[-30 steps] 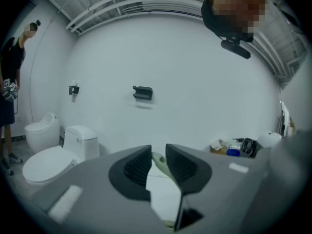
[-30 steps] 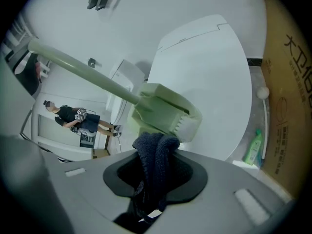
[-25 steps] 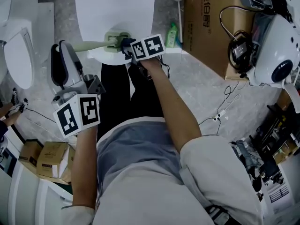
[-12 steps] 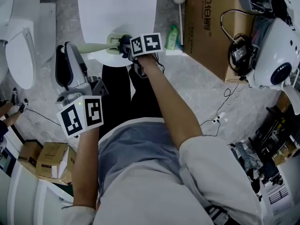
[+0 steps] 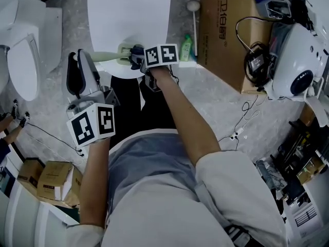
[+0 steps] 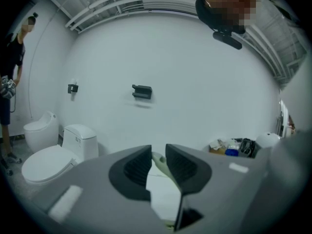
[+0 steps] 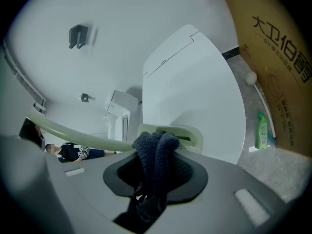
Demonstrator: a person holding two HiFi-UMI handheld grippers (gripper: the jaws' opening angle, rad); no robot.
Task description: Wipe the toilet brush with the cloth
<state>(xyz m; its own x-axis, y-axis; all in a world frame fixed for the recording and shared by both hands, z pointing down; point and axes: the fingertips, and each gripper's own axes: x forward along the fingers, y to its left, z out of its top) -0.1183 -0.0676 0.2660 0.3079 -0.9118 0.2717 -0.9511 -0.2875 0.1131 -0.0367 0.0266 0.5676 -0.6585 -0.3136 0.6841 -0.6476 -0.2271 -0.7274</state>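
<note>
At upper centre, the right gripper [image 5: 138,56] is clamping the cloth [image 7: 156,155] against the brush [image 5: 105,54]. The left gripper [image 6: 157,161], jaws nearly together, is pinching the brush too.

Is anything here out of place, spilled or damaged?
Nothing spilled or broken shows. The left gripper holds the toilet brush by its handle; the right gripper presses the dark cloth to its head. Only a loose cable trails across the floor.

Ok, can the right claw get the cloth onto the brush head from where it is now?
Probably yes. The right claw is shut on the cloth, which looks pressed against the pale green brush head. Nothing stands between them, and the left claw grips the handle well clear of that end.
</note>
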